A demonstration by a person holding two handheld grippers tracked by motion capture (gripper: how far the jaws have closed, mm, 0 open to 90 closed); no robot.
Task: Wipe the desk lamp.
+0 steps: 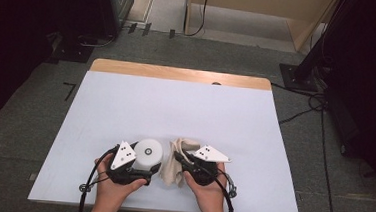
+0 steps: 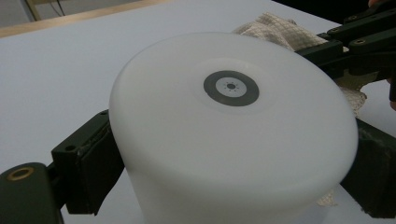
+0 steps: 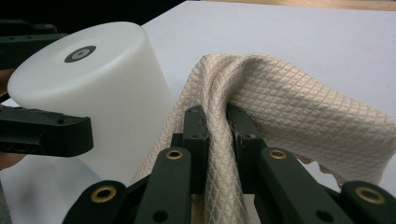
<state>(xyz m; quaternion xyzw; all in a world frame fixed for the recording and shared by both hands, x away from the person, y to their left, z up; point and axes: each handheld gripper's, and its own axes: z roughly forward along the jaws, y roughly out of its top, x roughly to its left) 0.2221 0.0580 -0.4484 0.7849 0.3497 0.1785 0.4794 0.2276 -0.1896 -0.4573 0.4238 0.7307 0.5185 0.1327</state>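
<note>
Right gripper view: cloth [image 3: 261, 107] btwn right gripper [image 3: 217, 126] jaws.

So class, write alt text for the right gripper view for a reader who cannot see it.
The right gripper pinches a fold of cream quilted cloth between its black jaws above a white table. To the left, another black gripper jaw presses against a white cylinder.

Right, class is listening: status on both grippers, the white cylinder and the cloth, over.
Left gripper clamped on white cylinder, base up. Right gripper shut on cream cloth. Cloth beside cylinder near table's front edge. Nothing between them.
</note>
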